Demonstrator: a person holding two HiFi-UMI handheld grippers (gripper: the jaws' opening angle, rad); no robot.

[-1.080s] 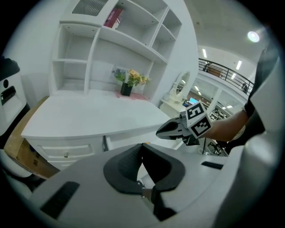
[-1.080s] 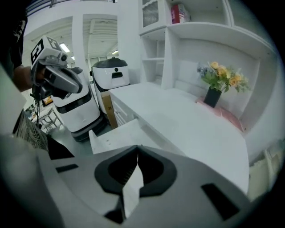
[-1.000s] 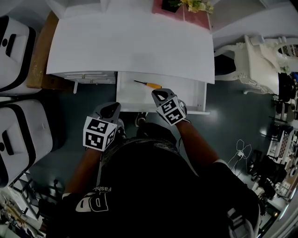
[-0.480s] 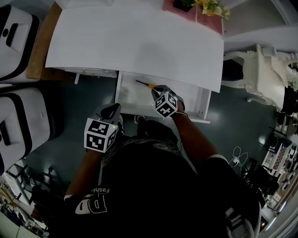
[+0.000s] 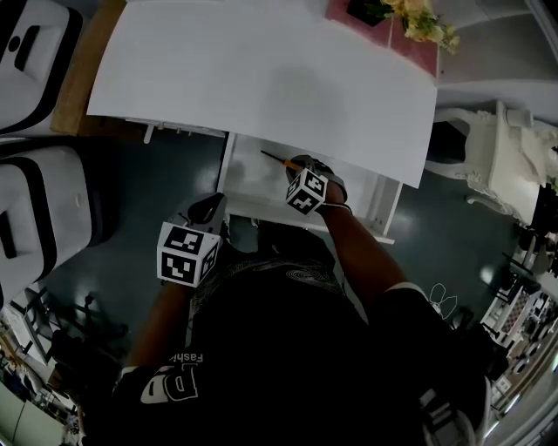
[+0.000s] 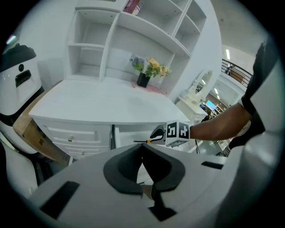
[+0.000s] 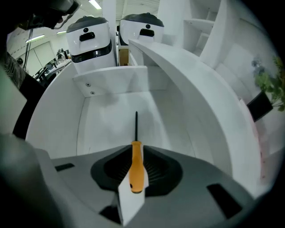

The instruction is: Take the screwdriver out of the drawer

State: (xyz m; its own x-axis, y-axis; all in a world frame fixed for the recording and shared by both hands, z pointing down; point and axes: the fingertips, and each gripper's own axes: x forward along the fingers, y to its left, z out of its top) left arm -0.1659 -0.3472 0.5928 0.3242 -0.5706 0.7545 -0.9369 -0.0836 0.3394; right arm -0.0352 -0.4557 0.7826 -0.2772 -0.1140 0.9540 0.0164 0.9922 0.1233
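A screwdriver with an orange handle and a thin black shaft lies in the open white drawer, its tip pointing to the drawer's left end. My right gripper is down in the drawer, and its two dark jaws press against both sides of the orange handle. From above, the right gripper covers the handle and only the black shaft of the screwdriver sticks out to the left. My left gripper hangs in front of the drawer, shut and holding nothing.
The white desk top overhangs the back of the drawer. A closed drawer unit sits to the left. White machines with black panels stand at the left, an ornate white chair at the right, and a flower pot at the desk's back.
My right gripper went forward and down into the drawer and its jaws came round the screwdriver's handle. The left gripper stayed where it was.
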